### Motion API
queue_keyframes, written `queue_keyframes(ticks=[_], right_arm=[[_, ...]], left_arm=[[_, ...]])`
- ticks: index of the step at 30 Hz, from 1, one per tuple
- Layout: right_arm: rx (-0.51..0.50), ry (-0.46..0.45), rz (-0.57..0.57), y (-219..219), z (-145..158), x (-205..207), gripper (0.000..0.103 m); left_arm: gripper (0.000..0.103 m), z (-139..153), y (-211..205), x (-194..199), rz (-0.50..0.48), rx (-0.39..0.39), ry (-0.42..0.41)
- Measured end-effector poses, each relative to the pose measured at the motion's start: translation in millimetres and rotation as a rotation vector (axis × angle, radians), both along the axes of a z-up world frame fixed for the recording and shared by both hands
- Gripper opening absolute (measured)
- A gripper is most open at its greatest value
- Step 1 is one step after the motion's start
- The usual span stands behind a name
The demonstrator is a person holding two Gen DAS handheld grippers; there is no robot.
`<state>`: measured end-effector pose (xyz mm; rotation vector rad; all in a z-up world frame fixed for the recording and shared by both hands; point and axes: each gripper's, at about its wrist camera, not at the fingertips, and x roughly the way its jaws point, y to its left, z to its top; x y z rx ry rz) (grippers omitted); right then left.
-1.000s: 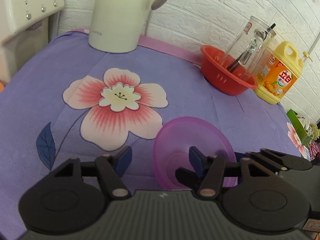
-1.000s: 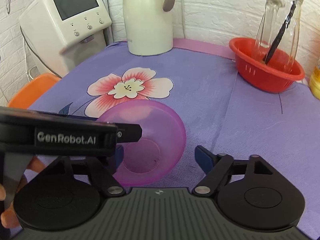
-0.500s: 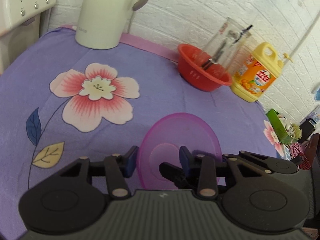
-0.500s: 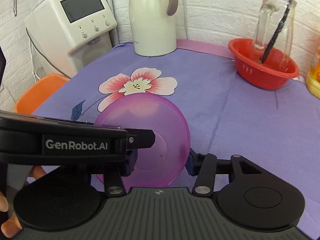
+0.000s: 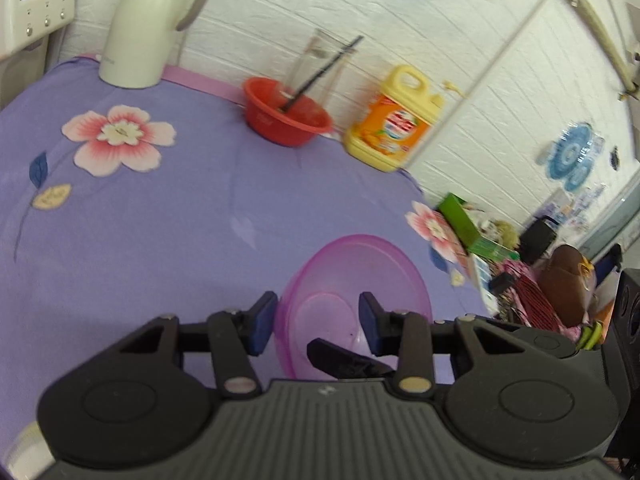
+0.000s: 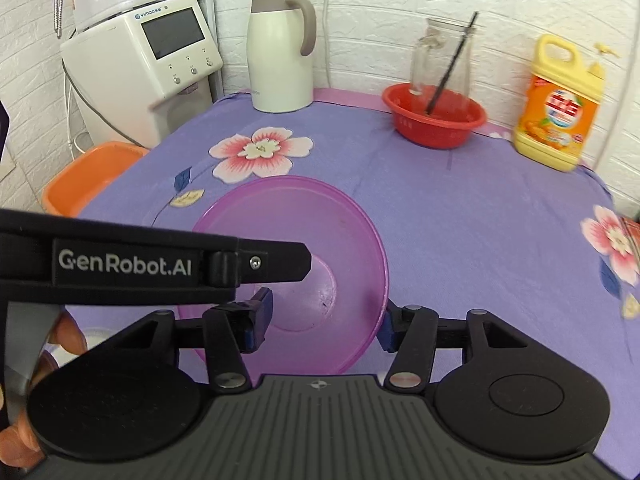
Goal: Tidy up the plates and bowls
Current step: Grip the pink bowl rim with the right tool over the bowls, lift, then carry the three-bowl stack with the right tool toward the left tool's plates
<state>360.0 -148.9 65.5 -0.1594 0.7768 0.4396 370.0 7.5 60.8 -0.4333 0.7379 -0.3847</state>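
Purple bowl: we see the translucent purple plastic bowl tipped up, mouth toward both cameras, over the near part of the desk with its lilac flowered cloth. It looks to be clear of the cloth.
Left gripper: the left gripper is partly closed. One blue pad is outside the bowl's left wall and the other inside. Its jaws have just been closing, and we judge that it has hold of that wall.
Right gripper: the right gripper is about half open, straddling the bowl's right wall with one pad inside and one behind the rim. Its jaws have just been opening. We cannot tell whether the pads press.
Risk, slip: each pair of pads stands wide on a thin, sloping, smooth wall. If the right pads let go, we expect the bowl to swing or drop from the left grip.
Risk, twist: if our two hands drift apart, the soft rim could flex and pop free.
Left view only: the desk's far right corner and the crowded clutter beyond it, where a dropped bowl could land.
Right view only: the orange plastic tub beside the desk, the person's fingers on the left handle, and that gripper's arm crossing the bowl.
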Motion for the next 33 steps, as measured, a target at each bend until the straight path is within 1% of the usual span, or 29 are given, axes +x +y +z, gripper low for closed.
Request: queue_keyframes(ticks=[6, 11, 16, 19, 22, 23, 25, 26, 28, 29, 31, 33], right_arm=[[-0.037, 0.014, -0.043, -38.0, -6.9, -60.3, 0.094], [-0.031, 0.033, -0.071, -64.6, -17.9, -90.6, 0.094], [-0.016, 0.036, -0.082, -79.1, -27.5, -103.5, 0.095], [-0.009, 0.052, -0.065, -84.1, -35.0, -107.9, 0.095], [-0.011, 0.05, -0.042, -84.1, -38.1, -111.7, 0.096], [-0.009, 0.048, -0.036, -84.4, -38.3, -111.8, 0.095], [-0.003, 0.039, -0.034, -87.0, -38.0, -113.6, 0.095], [-0.001, 0.027, -0.038, -89.0, -36.5, -115.4, 0.095], [-0.002, -0.02, -0.063, -95.5, -31.4, -123.3, 0.103], [0.004, -0.05, -0.077, -99.8, -27.7, -128.0, 0.103], [0.046, -0.108, -0.11, -111.1, -20.7, -139.3, 0.103], [0.098, -0.162, -0.145, -120.4, -16.9, -152.6, 0.103]], left_arm=[[0.038, -13.6, -44.3, -53.1, -0.068, 0.0, 0.016], [0.038, -23.7, -71.8, -81.1, -0.115, 0.033, 0.024], [0.038, -34.1, -85.9, -89.8, -0.124, 0.065, 0.041], [0.038, -42.8, -88.3, -89.9, -0.119, 0.082, 0.059], [0.039, -47.1, -90.2, -89.5, -0.114, 0.105, 0.054], [0.042, -46.8, -90.6, -89.4, -0.12, 0.111, 0.046], [0.062, -43.5, -90.3, -89.6, -0.125, 0.132, 0.03], [0.063, -39.0, -87.9, -92.4, -0.117, 0.14, 0.001], [0.067, -28.2, -83.4, -96.1, -0.109, 0.158, -0.05], [0.068, -21.9, -79.6, -98.1, -0.097, 0.154, -0.072], [0.07, -9.0, -70.6, -103.6, -0.075, 0.123, -0.125], [0.075, 1.6, -63.2, -112.5, -0.036, 0.091, -0.186]])
